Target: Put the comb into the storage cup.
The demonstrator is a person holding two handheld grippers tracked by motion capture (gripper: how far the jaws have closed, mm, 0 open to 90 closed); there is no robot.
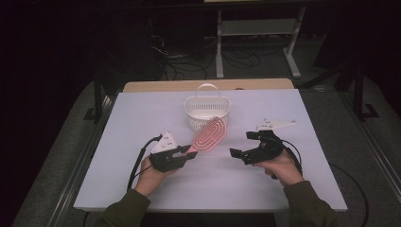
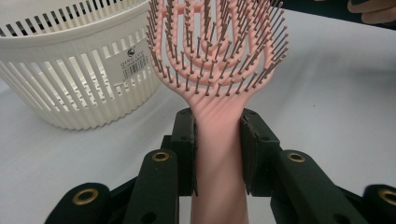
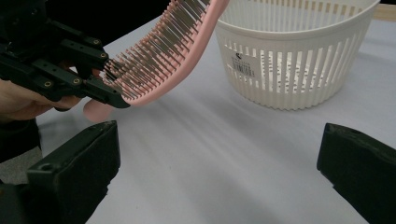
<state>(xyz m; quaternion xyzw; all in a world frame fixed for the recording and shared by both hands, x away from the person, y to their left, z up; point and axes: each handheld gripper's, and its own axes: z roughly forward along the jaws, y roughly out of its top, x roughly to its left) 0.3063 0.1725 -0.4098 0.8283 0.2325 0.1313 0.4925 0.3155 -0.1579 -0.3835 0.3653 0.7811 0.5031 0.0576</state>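
From the high view, your left gripper (image 1: 188, 152) clamps the pink hairbrush (image 1: 208, 135) by its handle, head tilted up against the white basket (image 1: 206, 113); your right gripper (image 1: 246, 145) hangs wide open, empty. The left gripper view shows both pads pressing the handle. The right gripper view shows parted jaws, nothing between, above the table (image 3: 210, 158).
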